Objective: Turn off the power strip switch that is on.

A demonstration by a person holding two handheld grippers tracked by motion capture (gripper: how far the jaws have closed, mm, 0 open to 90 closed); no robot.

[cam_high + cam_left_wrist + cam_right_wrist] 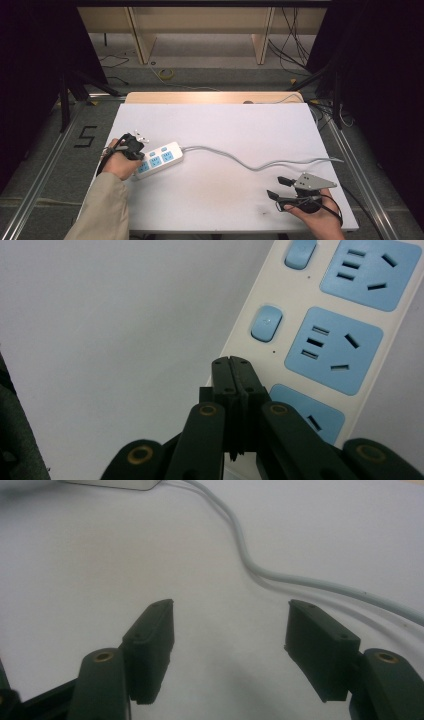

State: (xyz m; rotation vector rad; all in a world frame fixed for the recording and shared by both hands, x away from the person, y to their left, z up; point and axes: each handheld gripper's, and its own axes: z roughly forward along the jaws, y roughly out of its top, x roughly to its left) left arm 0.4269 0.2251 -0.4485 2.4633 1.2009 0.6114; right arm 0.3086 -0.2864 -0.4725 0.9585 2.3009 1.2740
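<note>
Work in hand: we read this as operating the power strip (159, 159), most likely pressing one of its blue rocker switches (266, 323) with closed jaw tips.

Power strip: it lies flat on the white table (215, 200) at the left side, its long axis running diagonally, sockets facing up. In the left gripper view we count three blue socket faces, with a blue switch beside at least two of them.

Left gripper (233, 371): its jaws are pressed together with nothing between them, so the two tips form one blunt point. That point sits over the strip's near edge, just beside the lowest socket. Whether it touches the plastic we cannot tell. We judge the jaws are closed on purpose, since a single narrow tip suits a small switch better than spread jaws.

Right gripper (229, 640): its jaws stand wide apart and empty, hovering low over bare table at the right, well apart from the strip. We take it to be waiting, kept out of the way.

Grey cable (250, 162): it leaves the strip's far end and snakes across the table toward the right edge, passing just beyond the right gripper in the right gripper view.

Risk: an unbraced strip could slide if pushed sideways.

Next: a straight downward press seems wisest to us.
</note>
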